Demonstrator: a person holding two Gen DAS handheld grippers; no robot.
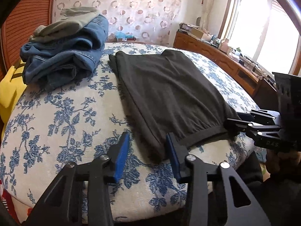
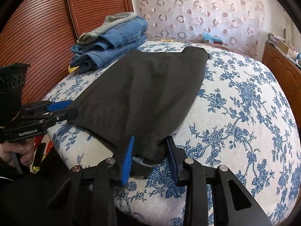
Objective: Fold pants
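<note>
Dark grey pants (image 1: 165, 92) lie flat on the floral bed, running away from me; they also show in the right wrist view (image 2: 146, 94). My left gripper (image 1: 147, 145) is open, its blue pads either side of the near left corner of the pants' near end. My right gripper (image 2: 150, 146) is open around the near right corner, the cloth between its pads. Each gripper shows in the other view: the right gripper (image 1: 233, 124) at the pants' right edge, the left gripper (image 2: 69, 107) at the left edge.
A pile of blue jeans (image 1: 64, 56) topped by an olive garment (image 1: 75, 20) sits at the far left of the bed (image 1: 56, 128). A wooden dresser (image 1: 216, 54) with clutter runs along the right under a window. A slatted wooden door (image 2: 47, 28) stands left.
</note>
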